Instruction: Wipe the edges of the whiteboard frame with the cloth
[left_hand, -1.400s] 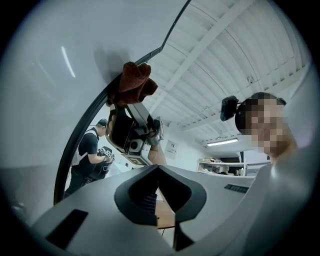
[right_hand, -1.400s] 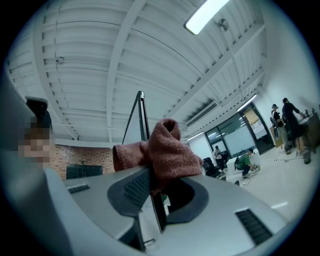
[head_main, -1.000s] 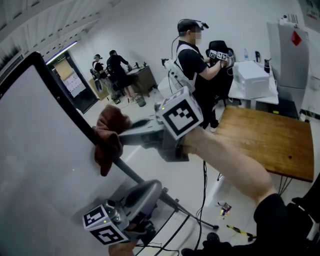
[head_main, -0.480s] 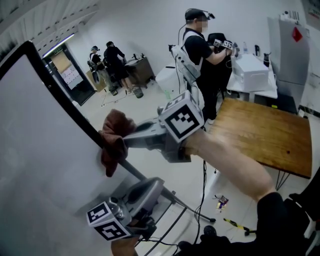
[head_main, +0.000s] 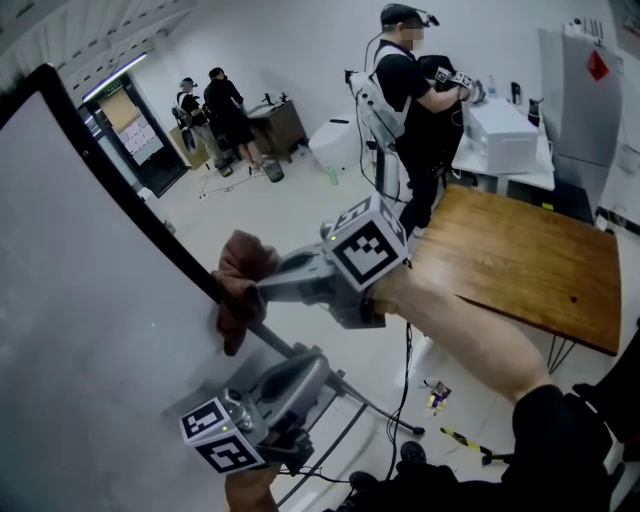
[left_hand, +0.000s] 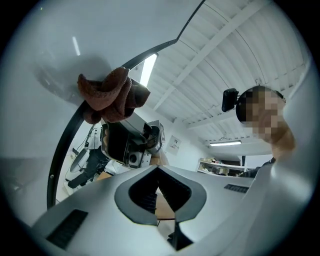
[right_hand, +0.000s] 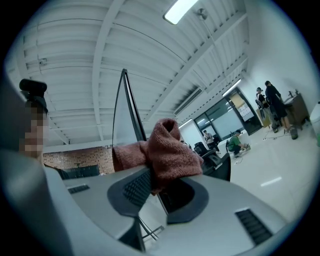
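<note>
The whiteboard (head_main: 70, 330) fills the left of the head view, and its black frame (head_main: 130, 200) runs diagonally down to the right. A reddish-brown cloth (head_main: 243, 285) is pressed over that frame edge, with my right gripper (head_main: 264, 290) shut on it. In the right gripper view the cloth (right_hand: 167, 150) bulges out between the pads, with the frame (right_hand: 127, 100) rising behind it. My left gripper (head_main: 318, 366) hangs below the right one, beside the board's lower edge, shut and holding nothing. From the left gripper view (left_hand: 158, 170) the cloth (left_hand: 112, 95) and frame (left_hand: 64, 145) show from below.
A wooden table (head_main: 530, 270) stands to the right. Behind it a person (head_main: 405, 90) stands at a white cabinet (head_main: 505, 135). Two more people (head_main: 215, 105) are near the doorway. The board's stand legs (head_main: 375, 408) and cables lie on the floor below.
My right gripper and the cloth have slid a little down and to the right along the frame edge. The left gripper has stayed below it.
</note>
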